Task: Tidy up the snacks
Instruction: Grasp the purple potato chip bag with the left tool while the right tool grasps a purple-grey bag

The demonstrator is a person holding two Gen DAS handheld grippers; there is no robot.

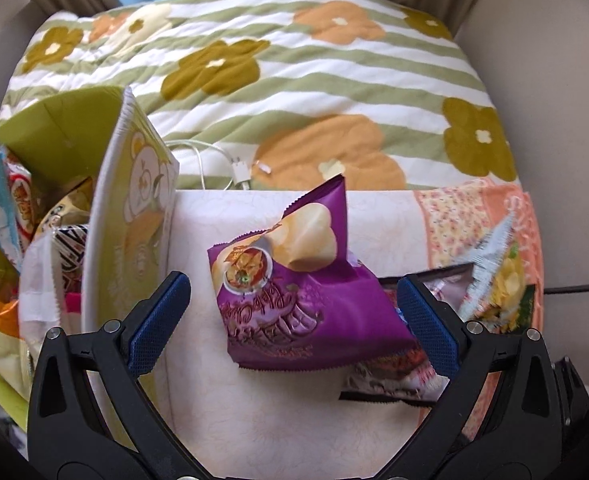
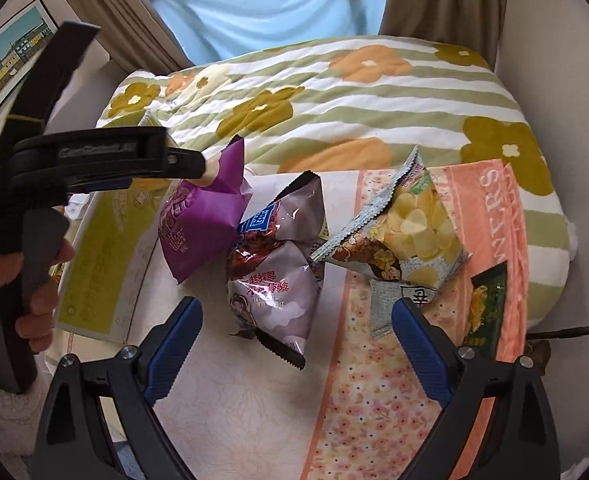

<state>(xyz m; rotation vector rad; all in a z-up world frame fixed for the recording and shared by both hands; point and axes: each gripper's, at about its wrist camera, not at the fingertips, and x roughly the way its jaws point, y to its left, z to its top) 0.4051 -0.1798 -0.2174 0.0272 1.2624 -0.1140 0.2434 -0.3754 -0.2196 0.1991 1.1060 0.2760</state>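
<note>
A purple bag (image 1: 294,292) is framed dead ahead between the spread left gripper (image 1: 294,320), long axis running away; the right gripper (image 2: 294,344), also spread, is aimed at a grey bag (image 2: 278,280).

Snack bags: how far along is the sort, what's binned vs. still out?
Done: several packets already sit in the green storage box. In hand: nothing gripped; the left gripper is open around the purple chip bag, not yet closed. Left: the grey-purple bag, the pale blue chip bag and a dark green packet lie on the cloth. The right gripper is open, idle.
</note>
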